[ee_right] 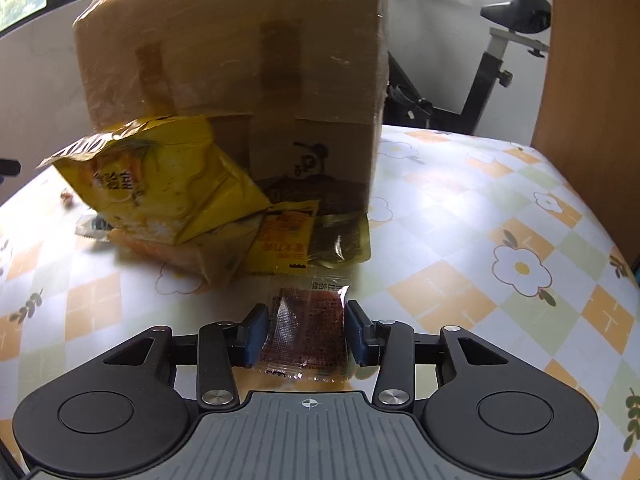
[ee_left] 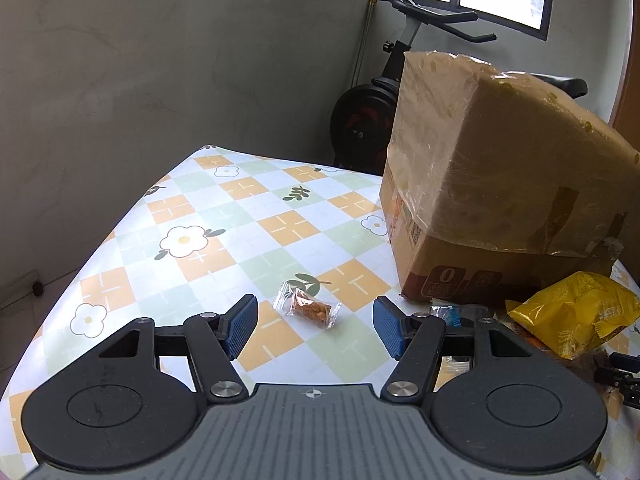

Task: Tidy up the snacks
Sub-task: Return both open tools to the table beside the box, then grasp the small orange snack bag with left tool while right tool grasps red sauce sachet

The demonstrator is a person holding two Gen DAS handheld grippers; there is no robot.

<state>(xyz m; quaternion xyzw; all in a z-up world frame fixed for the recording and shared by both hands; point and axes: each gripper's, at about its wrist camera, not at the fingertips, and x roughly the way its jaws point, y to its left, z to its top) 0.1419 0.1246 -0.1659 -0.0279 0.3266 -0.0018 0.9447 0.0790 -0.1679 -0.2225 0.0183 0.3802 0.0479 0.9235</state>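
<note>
In the left wrist view a small clear-wrapped orange-brown snack [ee_left: 310, 309] lies on the flowered tablecloth [ee_left: 192, 216]. My left gripper [ee_left: 314, 314] is open, its blue pads wide on either side of the snack and clear of it. In the right wrist view my right gripper [ee_right: 306, 314] is shut on a flat dark red snack packet [ee_right: 308, 332], whose edges meet both pads and whose top right corner curls up. Ahead lies a pile: a yellow snack bag [ee_right: 160, 184], an orange sachet [ee_right: 286, 240] and a gold-tinted clear sachet [ee_right: 342, 240].
A big taped cardboard box [ee_right: 240, 60] stands on the table behind the pile and to the right of my left gripper. A blue-white wrapper [ee_left: 456, 314] lies at the box's foot. An exercise bike [ee_left: 372, 120] stands beyond the table, and a wooden panel [ee_right: 592, 60] at the far right.
</note>
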